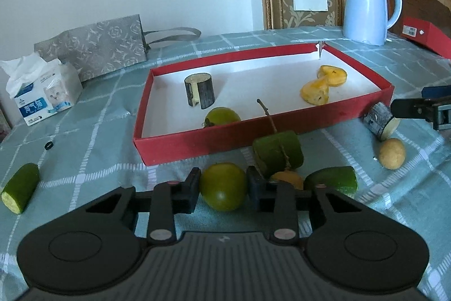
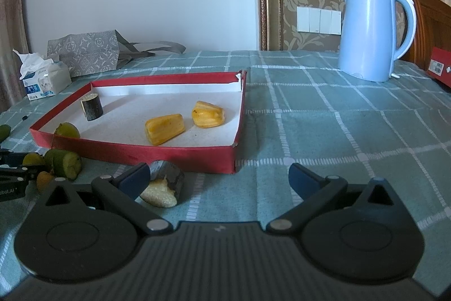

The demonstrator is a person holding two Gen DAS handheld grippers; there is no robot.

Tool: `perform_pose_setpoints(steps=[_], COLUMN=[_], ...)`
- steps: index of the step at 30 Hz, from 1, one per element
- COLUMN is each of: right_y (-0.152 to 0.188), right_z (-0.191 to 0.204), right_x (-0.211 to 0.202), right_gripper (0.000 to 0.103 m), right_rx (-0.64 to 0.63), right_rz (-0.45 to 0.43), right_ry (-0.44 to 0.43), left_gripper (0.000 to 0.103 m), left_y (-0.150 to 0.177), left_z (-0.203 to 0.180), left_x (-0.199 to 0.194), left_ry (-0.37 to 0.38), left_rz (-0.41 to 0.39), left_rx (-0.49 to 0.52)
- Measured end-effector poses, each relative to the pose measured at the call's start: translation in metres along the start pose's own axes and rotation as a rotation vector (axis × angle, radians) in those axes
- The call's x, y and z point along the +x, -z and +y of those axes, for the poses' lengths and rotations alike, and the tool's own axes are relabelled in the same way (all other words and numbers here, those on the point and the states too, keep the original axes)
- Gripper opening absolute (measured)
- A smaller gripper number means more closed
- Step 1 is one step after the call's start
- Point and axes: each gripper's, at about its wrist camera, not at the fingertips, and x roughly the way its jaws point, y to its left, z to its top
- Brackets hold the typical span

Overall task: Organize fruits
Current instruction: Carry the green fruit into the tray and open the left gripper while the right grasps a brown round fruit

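My left fingers (image 1: 222, 188) are clamping a round green fruit (image 1: 222, 186) on the bench (image 1: 98, 160); my right fingers (image 2: 219, 178) are spread wide, holding nothing. At one o'clock a stemmed green chunk (image 1: 277, 153) and an orange fruit (image 1: 287, 179) are crowding the grip. The red tray (image 1: 197, 144) is waiting at twelve. The smooth fruit could be squirting free, or nudging those neighbours, as I lift.

Left claw (image 1: 223, 185) tight on a green tomato (image 1: 222, 186), just before the red tray (image 1: 197, 144).
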Motion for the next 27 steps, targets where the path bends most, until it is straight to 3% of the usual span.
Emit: perform_pose_setpoints(steps=[10, 13, 17, 20, 23, 27], right_y=[0.000, 0.006, 0.015, 0.020, 0.026, 0.028], right_z=[-0.004, 0.001, 0.018, 0.029, 0.042, 0.056], right_x=[-0.014, -0.023, -0.036, -0.050, -0.055, -0.049], right_gripper=[0.103, 0.103, 0.103, 0.092, 0.084, 0.057], right_rx=[0.024, 0.004, -0.085, -0.116, -0.155, -0.208], right_rz=[-0.051, -0.066, -0.122, -0.164, -0.148, -0.090], right_ry=[-0.023, -0.062, -0.037, -0.074, -0.102, -0.130], left_gripper=[0.034, 0.034, 0.034, 0.034, 0.034, 0.034], left_y=[0.003, 0.003, 0.003, 0.003, 0.004, 0.004], left_z=[0.024, 0.035, 0.041, 0.040, 0.040, 0.041], left_x=[-0.005, -0.005, -0.008, -0.009, -0.010, -0.011], left_ry=[-0.054, -0.063, -0.072, -0.071, -0.067, -0.057], left_rz=[-0.007, -0.004, -0.012, -0.018, -0.022, -0.025], left_rx=[-0.168, -0.224, -0.253, -0.245, -0.246, -0.252])
